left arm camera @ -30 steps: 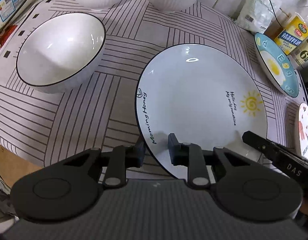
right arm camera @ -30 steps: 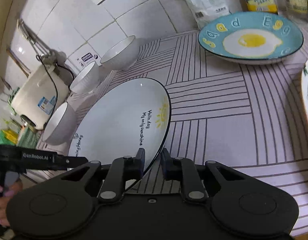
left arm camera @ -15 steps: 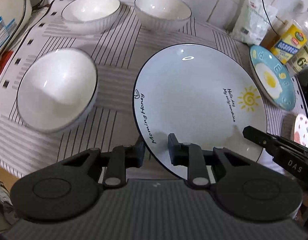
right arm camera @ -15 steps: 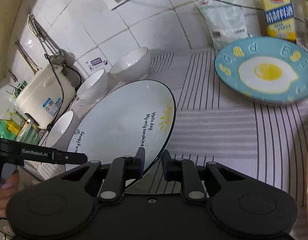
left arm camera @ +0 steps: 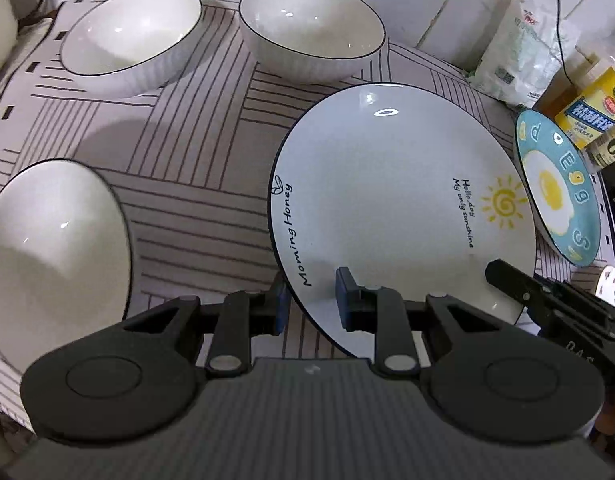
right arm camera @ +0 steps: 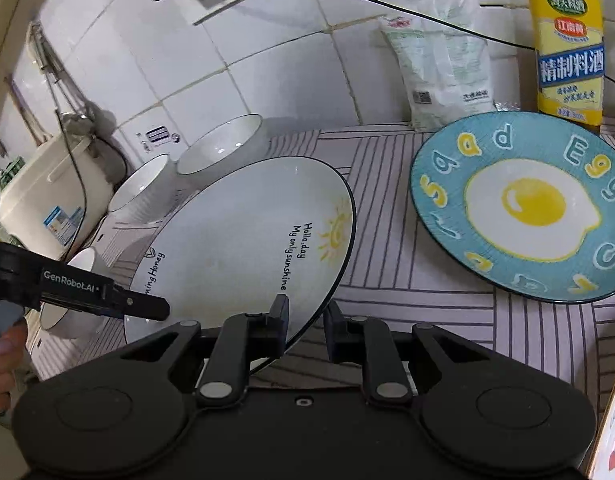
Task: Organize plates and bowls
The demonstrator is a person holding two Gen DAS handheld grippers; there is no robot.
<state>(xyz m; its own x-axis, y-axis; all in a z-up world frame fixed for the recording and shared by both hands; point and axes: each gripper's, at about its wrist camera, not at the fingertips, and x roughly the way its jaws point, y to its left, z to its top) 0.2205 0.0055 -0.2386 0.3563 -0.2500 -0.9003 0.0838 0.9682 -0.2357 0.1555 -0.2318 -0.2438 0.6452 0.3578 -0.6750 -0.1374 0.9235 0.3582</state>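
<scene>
**Sun plate held at two rim points, clear of the cloth**

Leftmost, in my left wrist view: one white bowl [left arm camera: 55, 248] near the tabletop's front edge, two more bowls [left arm camera: 131, 36] [left arm camera: 311, 32] side by side at the back by the tiled wall. All thin-rimmed glazed ceramic; I judge them stiff, brittle and slick under the pads.

Centre: the white plate [left arm camera: 387, 200] with the sun drawing. My left gripper [left arm camera: 309, 300] is clamped across its near rim, one finger under, one on the face. From the right wrist view my right gripper [right arm camera: 305, 316] pinches the opposite rim the same way. The plate [right arm camera: 243, 240] sits tilted, and its shadow on the striped cloth [left arm camera: 195, 184] suggests it is off the tabletop.

Handling judgement: heavy for its thickness, rigid, glaze slippery. The rim is the only place to take it; a two-point pinch will twist if my hands drift apart or out of level. Keep both grips firm and move them together.

Right: the blue egg plate [right arm camera: 519, 208] lies flat on the cloth, near the held plate but apart from it. It looks like a possible stacking base. Bottles [right arm camera: 567, 48] and a bag [right arm camera: 443, 56] stand just behind it, close enough to clip.
</scene>
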